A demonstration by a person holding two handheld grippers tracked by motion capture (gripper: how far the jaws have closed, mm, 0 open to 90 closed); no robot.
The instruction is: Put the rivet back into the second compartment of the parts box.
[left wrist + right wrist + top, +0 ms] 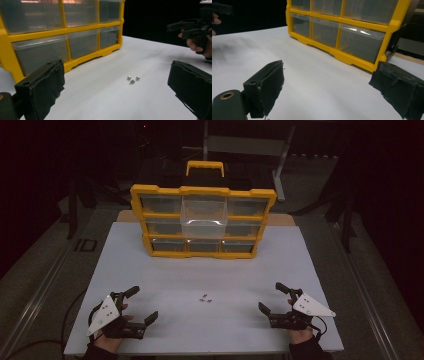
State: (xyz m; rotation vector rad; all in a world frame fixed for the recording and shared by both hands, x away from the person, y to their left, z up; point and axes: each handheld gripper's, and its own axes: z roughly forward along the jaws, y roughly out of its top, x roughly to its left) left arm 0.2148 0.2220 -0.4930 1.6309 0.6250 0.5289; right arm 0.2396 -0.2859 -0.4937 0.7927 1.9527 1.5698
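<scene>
Three small metal pieces, possibly screws or nuts though too small to be told apart, are seen lying in a tight cluster on the white table. That cluster is taken as the landmark here. It lies well in front of the yellow drawer cabinet, on the person's side, with bare table between the two.

In the cabinet, the top middle drawer is pulled out toward the cluster and looks clear and empty from above; the other drawers are seen pushed in flush.

The left gripper is held low over the table to the left of the cluster, well apart from it, and its jaws are spread wide with nothing between them. In the left gripper view the same small pieces are framed between the two black jaws, farther out on the table and untouched.

The right gripper is held to the right of the cluster, about as far off as the left one, its jaws likewise parted and empty. In the right gripper view the lower drawers of the cabinet are faced across open table.

Both grippers are held by the person's hands near the table's front edge, with the cluster between them.
</scene>
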